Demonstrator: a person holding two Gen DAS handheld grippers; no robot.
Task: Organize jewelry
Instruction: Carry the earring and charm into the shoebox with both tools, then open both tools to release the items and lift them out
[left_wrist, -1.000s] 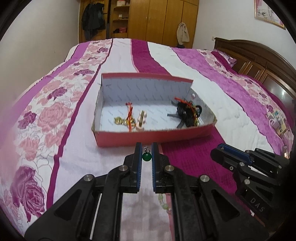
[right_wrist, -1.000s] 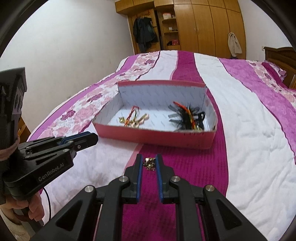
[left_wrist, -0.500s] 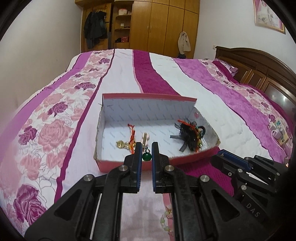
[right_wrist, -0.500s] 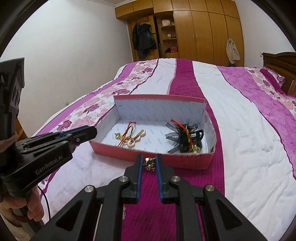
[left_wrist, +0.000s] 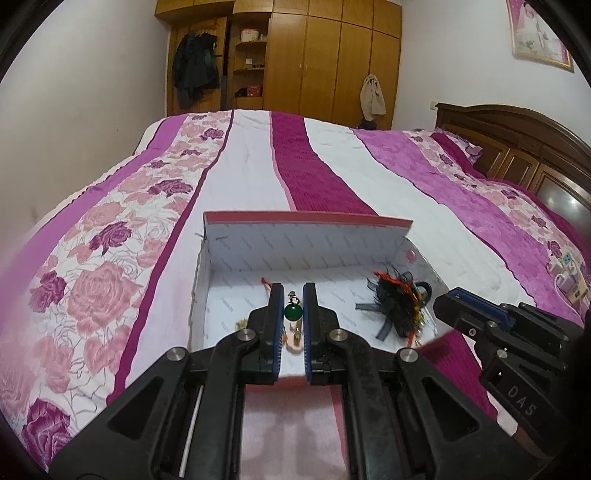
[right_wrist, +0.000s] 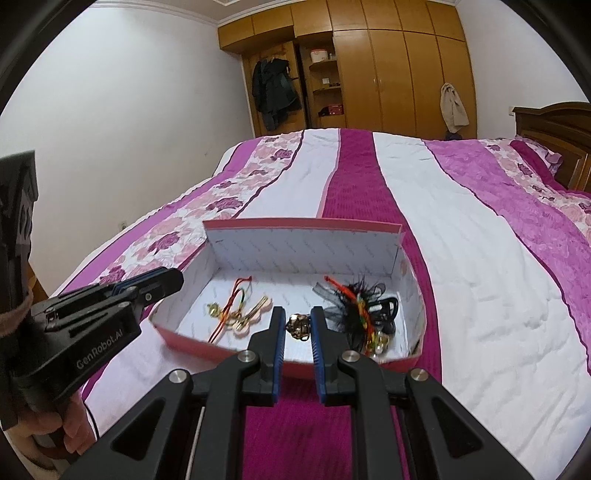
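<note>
A pink box (left_wrist: 306, 221) with a white inside lies on the bed; it also shows in the right wrist view (right_wrist: 303, 225). In it lie a gold charm with red cord (right_wrist: 232, 306) and a black feathered hair piece (right_wrist: 354, 306). My left gripper (left_wrist: 293, 314) is shut on a green pendant (left_wrist: 293, 313) and holds it over the box's near left part. My right gripper (right_wrist: 298, 326) is shut on a gold bell charm (right_wrist: 298, 326), held over the box's near edge.
The bed has a purple, white and floral quilt (left_wrist: 110, 258). A wooden headboard (left_wrist: 517, 147) is at the right. Wooden wardrobes (right_wrist: 388, 74) stand at the far wall. The right gripper's body (left_wrist: 517, 332) shows in the left view.
Both grippers have moved forward with their pieces, from in front of the box to over its near edge and inside.
</note>
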